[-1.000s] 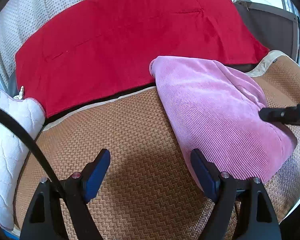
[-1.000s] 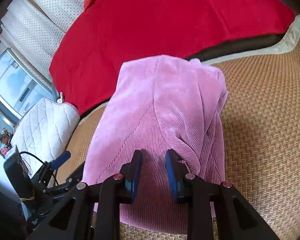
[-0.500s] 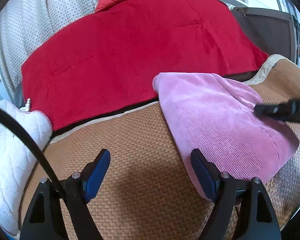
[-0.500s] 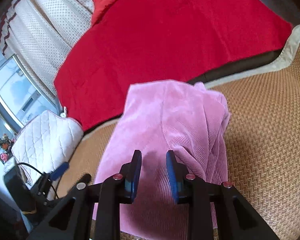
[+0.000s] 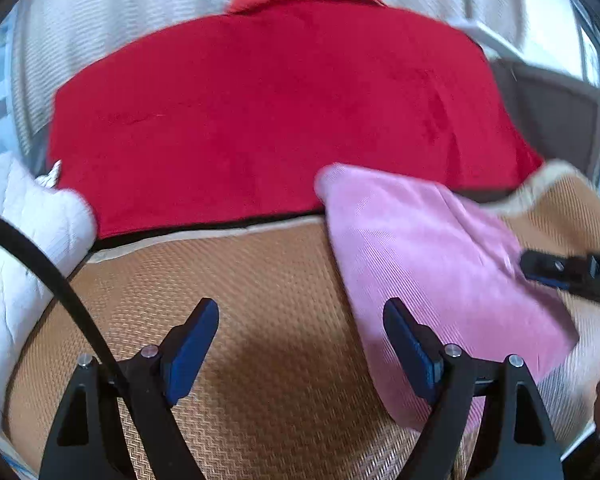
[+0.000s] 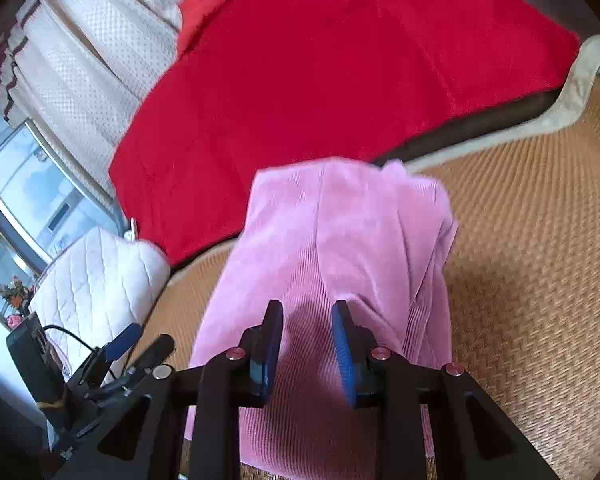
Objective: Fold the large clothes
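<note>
A folded pink ribbed garment [image 5: 428,248] lies on the woven straw mat [image 5: 240,280], its far end against a red blanket [image 5: 280,112]. My left gripper [image 5: 300,308] hovers over bare mat just left of the garment; its jaws are opening and nothing is between them. My right gripper [image 6: 307,308] hangs above the near part of the pink garment [image 6: 340,232], its blue pads a narrow gap apart with no cloth pinched. The right gripper [image 5: 540,268] also shows at the right edge of the left wrist view, and the left gripper [image 6: 144,342] low at the left of the right wrist view.
The red blanket [image 6: 340,72] covers the back of the bed. A white quilted cushion [image 6: 96,276] sits at the mat's left end. Beyond it are dotted curtains [image 6: 92,60] and a window [image 6: 28,184]. Bare mat [image 6: 520,240] extends to the right of the garment.
Both grippers have lifted and tipped up a little, so more of the blanket and curtain shows. The pink garment has stayed in place.
</note>
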Demonstrator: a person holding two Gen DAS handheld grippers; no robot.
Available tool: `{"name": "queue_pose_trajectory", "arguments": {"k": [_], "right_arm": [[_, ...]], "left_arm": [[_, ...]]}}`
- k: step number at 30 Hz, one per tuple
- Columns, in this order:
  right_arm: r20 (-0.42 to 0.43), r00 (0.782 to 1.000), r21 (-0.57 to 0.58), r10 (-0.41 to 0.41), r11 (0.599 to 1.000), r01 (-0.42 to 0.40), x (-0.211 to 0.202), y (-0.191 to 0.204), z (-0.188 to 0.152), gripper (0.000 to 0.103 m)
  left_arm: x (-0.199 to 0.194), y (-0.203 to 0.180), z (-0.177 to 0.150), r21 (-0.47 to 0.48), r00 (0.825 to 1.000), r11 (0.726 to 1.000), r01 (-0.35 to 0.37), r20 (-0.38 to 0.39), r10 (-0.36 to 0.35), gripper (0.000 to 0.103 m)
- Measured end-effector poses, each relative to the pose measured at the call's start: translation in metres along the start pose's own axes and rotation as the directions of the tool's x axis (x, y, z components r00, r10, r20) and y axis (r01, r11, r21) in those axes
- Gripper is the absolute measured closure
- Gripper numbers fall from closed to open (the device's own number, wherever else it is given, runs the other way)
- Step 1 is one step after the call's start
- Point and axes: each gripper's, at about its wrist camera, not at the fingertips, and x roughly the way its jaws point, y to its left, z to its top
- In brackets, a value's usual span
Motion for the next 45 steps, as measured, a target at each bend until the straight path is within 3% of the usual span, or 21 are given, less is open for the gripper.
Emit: {"name": "queue_pose_trajectory", "arguments": {"k": [1, 2, 3, 4, 7, 11, 16, 27, 45], "right_arm": [[0.022, 1.0, 0.003, -0.003, 1.0, 0.002, -0.006, -0.001, 0.001, 0.071], [0.042, 0.999, 0.005, -0.013, 1.0, 0.013, -0.011, -0.001, 0.002, 0.058], [0.063, 0.998, 0.008, -0.026, 1.0, 0.026, -0.016, -0.001, 0.002, 0.027], [0.1, 0.994, 0.006, -0.041, 0.999, 0.041, -0.023, 0.0, 0.002, 0.019], [0.156, 0.986, -0.013, -0.058, 0.998, 0.061, -0.036, 0.003, 0.003, 0.019], [0.174, 0.984, 0.059, -0.034, 0.998, 0.024, -0.043, -0.007, 0.005, 0.019], [0.215, 0.977, 0.09, -0.007, 0.996, -0.013, -0.053, -0.009, 0.004, 0.019], [0.193, 0.981, 0.021, -0.015, 1.0, 0.011, -0.045, 0.006, 0.001, 0.019], [0.16, 0.987, 0.016, -0.003, 1.0, 0.0, -0.033, 0.009, 0.002, 0.019]], "left_arm": [[-0.002, 0.005, 0.001, -0.026, 1.0, 1.0, -0.003, 0.007, 0.004, 0.015], [-0.003, 0.012, 0.003, -0.056, 1.0, 0.998, -0.004, 0.014, 0.005, 0.014], [-0.003, 0.017, 0.003, -0.081, 1.0, 0.997, -0.002, 0.018, 0.003, 0.014], [-0.004, 0.02, 0.003, -0.099, 1.0, 0.995, 0.002, 0.017, 0.0, 0.013], [-0.003, 0.027, 0.003, -0.114, 1.0, 0.993, -0.008, 0.007, 0.009, 0.013], [-0.007, 0.024, 0.002, -0.07, 0.997, 0.996, -0.061, 0.036, 0.064, 0.013], [-0.01, 0.023, 0.001, -0.037, 0.997, 0.997, -0.063, 0.05, 0.065, 0.013], [-0.013, 0.023, 0.005, -0.025, 0.994, 0.997, -0.079, 0.077, 0.08, 0.013], [-0.019, 0.022, 0.01, -0.017, 0.993, 0.997, -0.069, 0.098, 0.07, 0.013]]}}
